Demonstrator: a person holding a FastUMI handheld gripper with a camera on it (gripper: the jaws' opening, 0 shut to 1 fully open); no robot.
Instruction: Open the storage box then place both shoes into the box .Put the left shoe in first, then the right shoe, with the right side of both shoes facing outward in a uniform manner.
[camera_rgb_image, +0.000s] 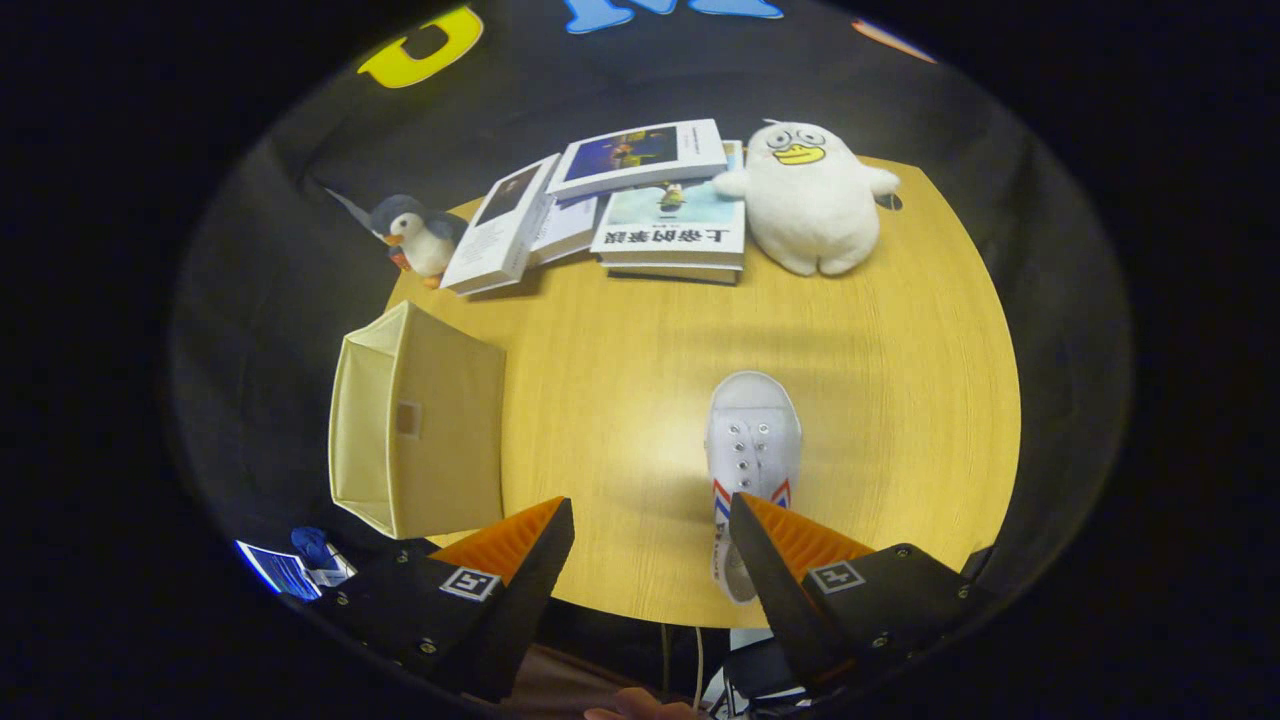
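The gripper (650, 520) hovered above the table (880, 400), fingers spread wide and empty. One white shoe (752, 440) lay just ahead of the right finger, the open storage box (415, 430) beyond the left. A good grasp would pinch the shoe's sides squarely.

A white lace-up shoe (752, 440) lies toe-away on the table, well right of the cream, seemingly fabric box (415, 432).
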